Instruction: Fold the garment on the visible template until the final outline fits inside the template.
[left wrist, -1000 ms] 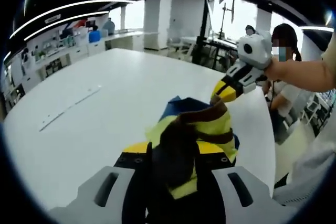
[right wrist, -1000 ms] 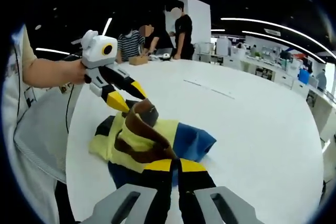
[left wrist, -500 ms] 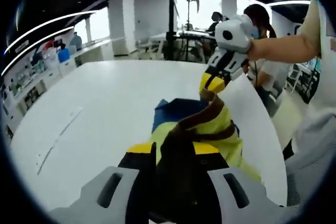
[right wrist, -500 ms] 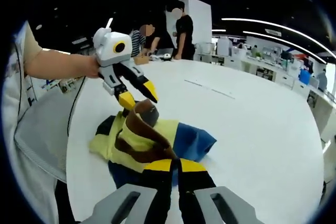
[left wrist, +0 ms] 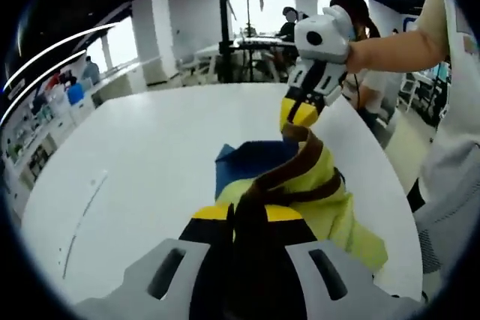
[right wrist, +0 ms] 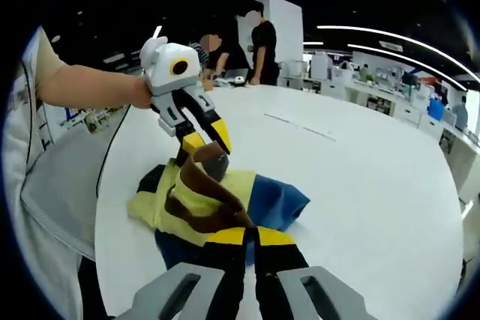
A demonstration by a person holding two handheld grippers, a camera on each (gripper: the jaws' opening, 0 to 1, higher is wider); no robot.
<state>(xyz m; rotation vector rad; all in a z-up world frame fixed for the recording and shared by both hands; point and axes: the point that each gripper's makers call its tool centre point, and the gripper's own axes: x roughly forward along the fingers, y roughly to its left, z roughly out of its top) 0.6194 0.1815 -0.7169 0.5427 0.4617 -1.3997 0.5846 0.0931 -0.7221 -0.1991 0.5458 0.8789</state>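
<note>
A crumpled garment [left wrist: 324,189] of yellow, blue and brown cloth lies on the white table [left wrist: 150,140]. In the left gripper view my left gripper [left wrist: 248,217] is shut on a dark brown fold of it. A brown band runs up from there to my right gripper [left wrist: 298,116], which pinches its far end above the heap. In the right gripper view my right gripper [right wrist: 251,236] is shut on the brown band of the garment [right wrist: 225,185]. There my left gripper [right wrist: 207,140] points down from the left and holds the bunched brown cloth just above the heap.
Thin tape lines [right wrist: 300,127] mark the table [right wrist: 375,185] farther out, also seen as tape lines [left wrist: 84,206]. The table's rounded edge runs close behind the garment by the person's body. People [right wrist: 259,43] stand at the far end, with desks and pillars beyond.
My left gripper has moved in over the heap and tipped more downward, keeping hold of the brown cloth. The right gripper and the garment's lower part have stayed put.
</note>
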